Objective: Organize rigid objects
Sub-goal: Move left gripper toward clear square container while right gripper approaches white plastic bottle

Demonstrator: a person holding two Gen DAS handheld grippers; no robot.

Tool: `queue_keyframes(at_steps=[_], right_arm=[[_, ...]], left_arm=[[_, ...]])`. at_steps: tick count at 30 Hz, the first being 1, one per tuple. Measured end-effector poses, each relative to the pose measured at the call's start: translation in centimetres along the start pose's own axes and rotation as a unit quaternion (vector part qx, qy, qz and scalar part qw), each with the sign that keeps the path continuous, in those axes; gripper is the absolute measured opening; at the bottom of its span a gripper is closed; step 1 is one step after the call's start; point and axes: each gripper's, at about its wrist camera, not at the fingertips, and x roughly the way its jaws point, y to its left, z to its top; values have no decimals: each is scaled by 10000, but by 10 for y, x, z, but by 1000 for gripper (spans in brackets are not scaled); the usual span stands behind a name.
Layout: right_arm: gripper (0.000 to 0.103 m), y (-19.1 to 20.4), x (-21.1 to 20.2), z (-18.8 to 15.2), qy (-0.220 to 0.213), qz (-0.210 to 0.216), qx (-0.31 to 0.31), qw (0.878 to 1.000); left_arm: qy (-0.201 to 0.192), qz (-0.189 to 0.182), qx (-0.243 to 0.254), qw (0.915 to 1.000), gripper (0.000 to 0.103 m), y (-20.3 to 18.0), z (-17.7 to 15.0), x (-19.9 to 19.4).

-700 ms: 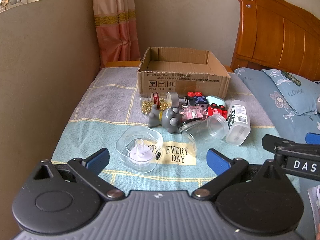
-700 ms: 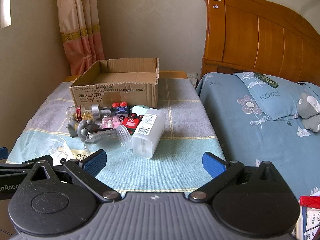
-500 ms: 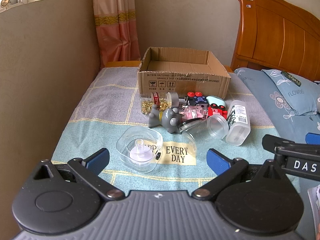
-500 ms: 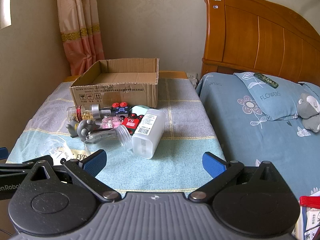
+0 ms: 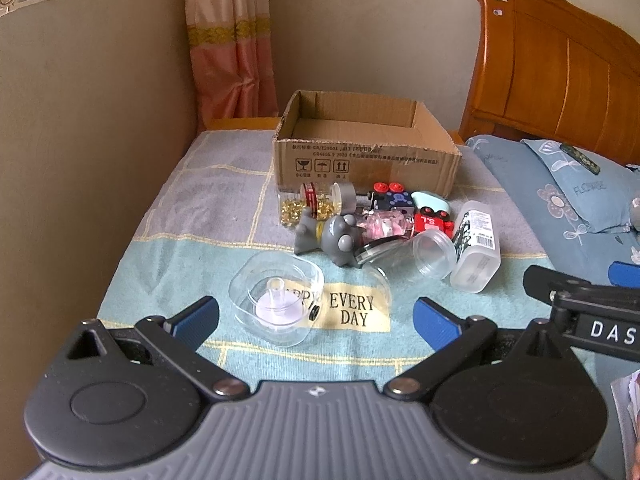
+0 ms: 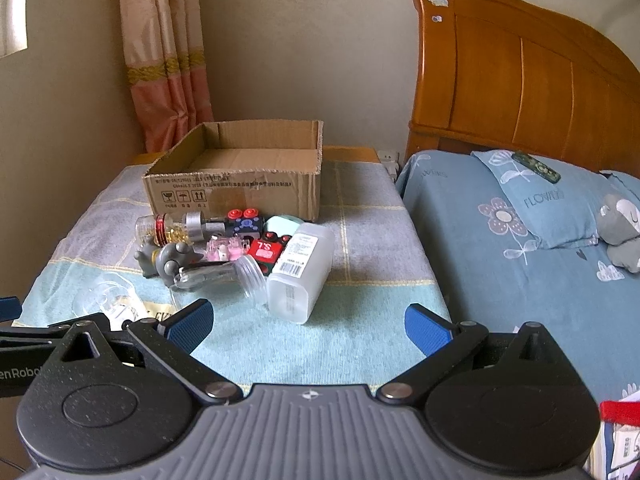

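An open cardboard box [image 5: 366, 160] [image 6: 236, 194] stands at the back of a cloth-covered table [image 5: 192, 216]. In front of it lies a pile: a bottle of gold beads [image 5: 308, 204], a grey toy figure [image 5: 330, 236], a pink item [image 5: 386, 226], a red toy [image 5: 432, 220], a clear jar [image 5: 416, 254] on its side and a frosted white container [image 5: 476, 248] [image 6: 302, 272]. A clear square dish [image 5: 276, 302] sits nearest. My left gripper [image 5: 316, 320] hovers open just before the dish. My right gripper [image 6: 308, 326] is open, near the white container, holding nothing.
A wall [image 5: 80, 160] runs along the table's left side, with a pink curtain [image 5: 232, 60] behind. A bed with blue bedding [image 6: 520, 264], a pillow [image 6: 552, 200] and a wooden headboard [image 6: 520, 72] lies to the right. A grey plush toy [image 6: 620, 228] rests on the bed.
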Motion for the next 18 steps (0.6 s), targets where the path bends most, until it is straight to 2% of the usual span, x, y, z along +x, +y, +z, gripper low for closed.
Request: queue_keyframes(at_steps=[6, 12, 15, 18], right_arm=[[103, 0, 1, 6, -206, 154, -162, 9995], [103, -2, 7, 10, -434, 272, -396, 9979], [103, -8, 14, 8, -509, 317, -469, 9971], [103, -13, 23, 4, -523, 327, -626, 9961]], left_arm=[[-122, -77, 225, 9996, 102, -1, 4, 2], [-243, -328, 295, 9987, 102, 10, 8, 7], [-264, -711, 96, 9971, 102, 25, 7, 13], [-92, -1085, -107, 9940, 102, 40, 6, 23]])
